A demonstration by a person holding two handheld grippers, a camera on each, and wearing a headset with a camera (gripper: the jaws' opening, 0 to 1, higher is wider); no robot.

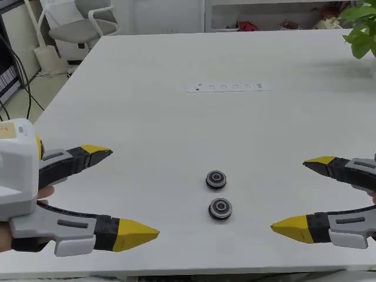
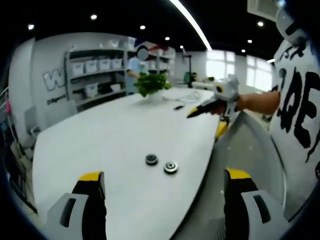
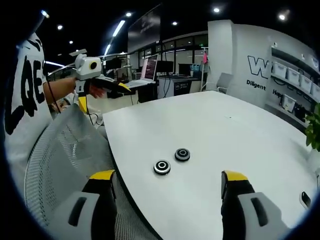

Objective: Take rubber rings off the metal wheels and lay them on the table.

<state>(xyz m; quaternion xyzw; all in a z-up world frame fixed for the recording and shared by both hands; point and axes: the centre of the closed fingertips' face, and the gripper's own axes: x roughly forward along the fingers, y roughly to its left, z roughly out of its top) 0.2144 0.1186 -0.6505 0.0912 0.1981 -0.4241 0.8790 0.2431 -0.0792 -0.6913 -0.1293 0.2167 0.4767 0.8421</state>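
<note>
Jaws of the left claw (image 1: 132,192) stood wide apart with nothing between them. It hovered above the near-left part of the bench (image 1: 176,117), tips aimed inward.

Toward the middle, near the front edge, two small metal wheels lay flat on the bare top. The far wheel (image 1: 216,180) and the near wheel (image 1: 220,208) sat close together, seemingly not touching. Each showed a bright inner band around a dark centre, wrapped at the rim by a black rubber ring (image 1: 208,180). Both rings looked seated, and none lay loose on the bench.

On the right, the right claw (image 1: 289,194) mirrored the other, its jaws likewise spread and empty, well apart from the wheels.

By my reading the task stood at its start, in the approach before any grasp. The next move probably called for one claw to clamp a wheel by its body. The other would then pinch the thin ring at the edge and peel it outward. With wheels this small and free to slide, a steady hold would matter. The fine tips would need to catch rubber alone, not metal.
</note>
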